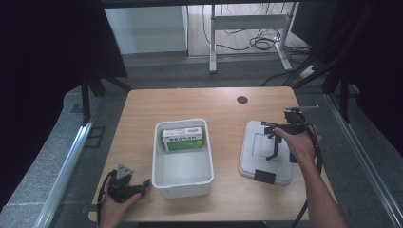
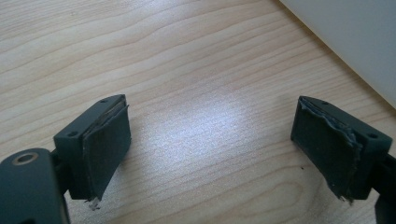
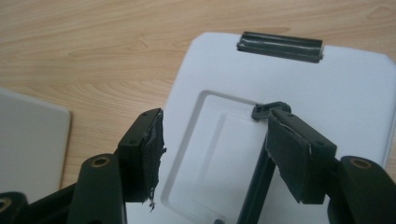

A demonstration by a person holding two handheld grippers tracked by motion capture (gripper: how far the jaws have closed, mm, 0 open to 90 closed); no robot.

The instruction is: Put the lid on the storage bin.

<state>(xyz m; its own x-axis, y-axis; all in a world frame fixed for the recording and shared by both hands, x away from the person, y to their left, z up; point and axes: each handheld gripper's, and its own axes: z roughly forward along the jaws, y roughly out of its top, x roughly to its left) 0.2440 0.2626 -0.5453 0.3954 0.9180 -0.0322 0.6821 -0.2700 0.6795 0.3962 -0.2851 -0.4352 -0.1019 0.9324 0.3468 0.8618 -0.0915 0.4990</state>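
Jaws of the right gripper [image 3: 212,154] stand apart just above the white lid [image 1: 266,154], straddling its black handle bar, which runs along the lid's long axis. Beside the lid, the open bin [image 1: 182,159] holds a green box [image 1: 184,138]. Left gripper [image 2: 210,140], jaws apart and empty, rests farther off beyond the bin.

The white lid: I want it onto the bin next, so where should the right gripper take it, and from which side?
Take the white lid by its black handle bar, which runs along the lid's middle, standing above the flat panel. Come straight down with the right gripper, one of its fingers on each side of the bar; they already stand open above it.
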